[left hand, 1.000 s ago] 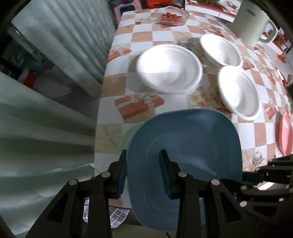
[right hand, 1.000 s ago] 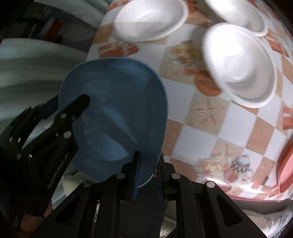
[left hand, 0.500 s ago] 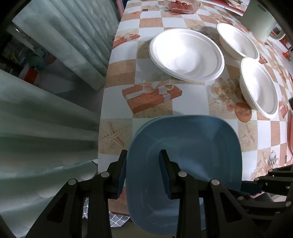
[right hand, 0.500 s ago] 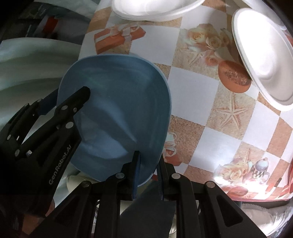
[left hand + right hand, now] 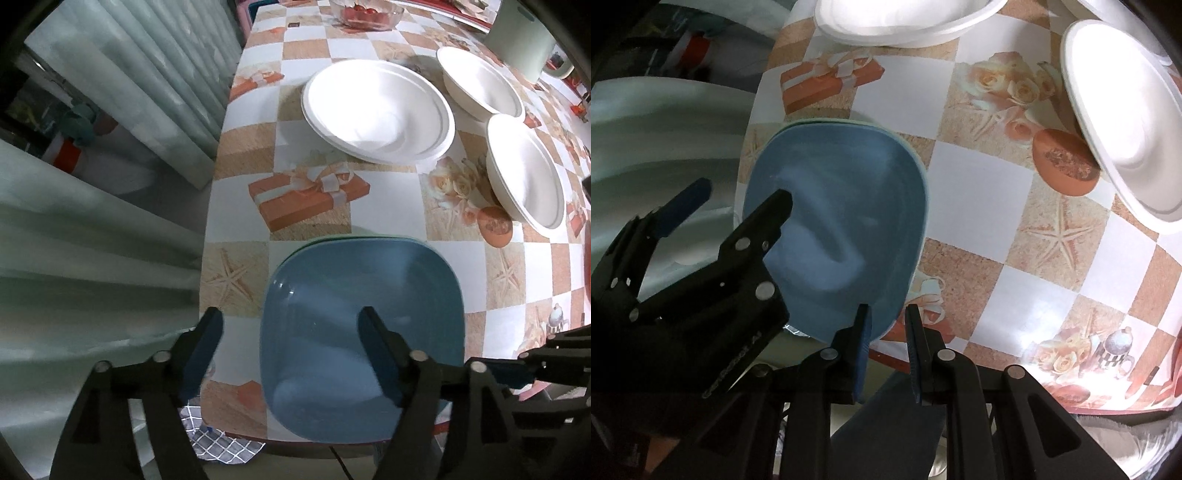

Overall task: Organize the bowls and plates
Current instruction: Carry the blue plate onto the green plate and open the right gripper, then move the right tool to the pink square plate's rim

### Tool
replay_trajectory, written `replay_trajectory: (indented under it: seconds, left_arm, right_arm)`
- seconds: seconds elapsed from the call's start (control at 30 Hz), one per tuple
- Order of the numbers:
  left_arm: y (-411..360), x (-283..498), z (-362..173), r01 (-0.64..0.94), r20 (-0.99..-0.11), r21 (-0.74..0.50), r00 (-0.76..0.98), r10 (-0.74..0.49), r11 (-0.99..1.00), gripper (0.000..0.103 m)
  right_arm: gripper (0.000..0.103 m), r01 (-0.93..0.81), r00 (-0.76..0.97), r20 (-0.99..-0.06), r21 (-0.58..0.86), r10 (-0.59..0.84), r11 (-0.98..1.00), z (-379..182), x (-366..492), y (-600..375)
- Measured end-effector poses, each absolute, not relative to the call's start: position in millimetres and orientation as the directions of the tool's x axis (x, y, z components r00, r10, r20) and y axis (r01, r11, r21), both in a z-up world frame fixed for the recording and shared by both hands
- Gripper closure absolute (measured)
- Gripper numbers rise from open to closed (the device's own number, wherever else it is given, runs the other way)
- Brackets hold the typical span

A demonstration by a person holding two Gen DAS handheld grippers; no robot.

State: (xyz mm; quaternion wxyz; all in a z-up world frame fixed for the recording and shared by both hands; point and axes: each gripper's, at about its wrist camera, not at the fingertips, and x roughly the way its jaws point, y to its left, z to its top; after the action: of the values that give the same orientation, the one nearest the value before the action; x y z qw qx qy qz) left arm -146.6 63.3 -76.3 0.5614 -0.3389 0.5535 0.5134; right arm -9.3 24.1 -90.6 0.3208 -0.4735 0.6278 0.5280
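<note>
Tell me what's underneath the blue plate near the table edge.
Under the blue plate a thin pale green rim of another plate peeks out along its far edge. The rest is covered, so its condition is unseen.

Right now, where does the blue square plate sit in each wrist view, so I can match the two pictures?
Left wrist view: the blue plate lies bottom centre, at the table's near edge, between the opening left tongs.
Right wrist view: the same plate sits left of centre, its near rim between the right tongs.
Shared landmark: the orange gift-box print just beyond the plate.
</note>
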Motion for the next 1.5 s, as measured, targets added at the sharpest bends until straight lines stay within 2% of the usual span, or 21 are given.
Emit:
replay_trajectory:
  seconds: [0.07, 0.17, 0.23, 0.27, 0.3, 0.33, 0.5, 0.83, 1.2, 1.5]
  left_arm:
    - [64.1, -148.8, -75.7, -0.957, -0.972, 0.179, -0.136, 0.193, 0.228, 0.022]
    - [66.1, -157.2, -74.5, -0.974, -0.98, 0.138, -0.108, 0.169, 0.18, 0.019]
    - [65.4, -161.7, -73.3, -0.981, -0.982, 0.123, -0.098, 0.163, 0.152, 0.013]
    - [64.4, -163.2, -72.4, -0.982, -0.982, 0.123, -0.1, 0.163, 0.14, 0.01]
    - [63.0, -164.5, -71.5, -0.984, -0.982, 0.124, -0.103, 0.161, 0.13, 0.003]
    - [61.2, -165.9, -70.7, -0.985, -0.983, 0.119, -0.099, 0.155, 0.123, 0.0]
    - [46.2, -164.8, -66.1, -0.986, -0.989, 0.089, -0.07, 0.133, 0.143, 0.0]
    - [21.1, -125.3, -65.3, -0.96, -0.995, 0.085, -0.068, 0.073, 0.268, 0.0]
    - [16.4, -43.9, -51.0, -0.868, -0.996, 0.057, -0.018, 0.083, 0.493, 0.0]
    - [-5.5, 48.4, -58.6, -0.713, -0.998, 0.036, 0.009, 0.061, 0.701, 0.0]
  right_arm:
    - [0.052, -0.938, -0.333, -0.91, 0.347, -0.245, -0.014, -84.5, -5.8, 22.8]
    - [0.022, -0.946, -0.307, -0.928, 0.322, -0.213, -0.039, -77.7, 2.8, 21.3]
    - [0.009, -0.948, -0.302, -0.933, 0.316, -0.197, -0.047, -74.3, 10.0, 19.9]
    - [0.006, -0.95, -0.292, -0.938, 0.307, -0.186, -0.057, -71.6, 13.6, 18.7]
    - [0.006, -0.953, -0.28, -0.944, 0.296, -0.172, -0.07, -67.8, 17.3, 17.2]
    - [0.006, -0.955, -0.269, -0.949, 0.285, -0.166, -0.078, -66.2, 20.9, 16.0]
    - [0.006, -0.963, -0.249, -0.957, 0.261, -0.151, -0.064, -56.7, 46.8, 3.8]
    - [0.007, -0.95, -0.296, -0.945, 0.277, -0.135, 0.148, -58.0, 111.3, -21.5]
    - [0.006, -0.884, -0.325, -0.944, 0.279, -0.063, 0.376, -54.6, 182.2, -51.3]
    - [0.007, -0.72, -0.343, -0.939, 0.268, 0.008, 0.641, -58.6, 281.7, -104.6]
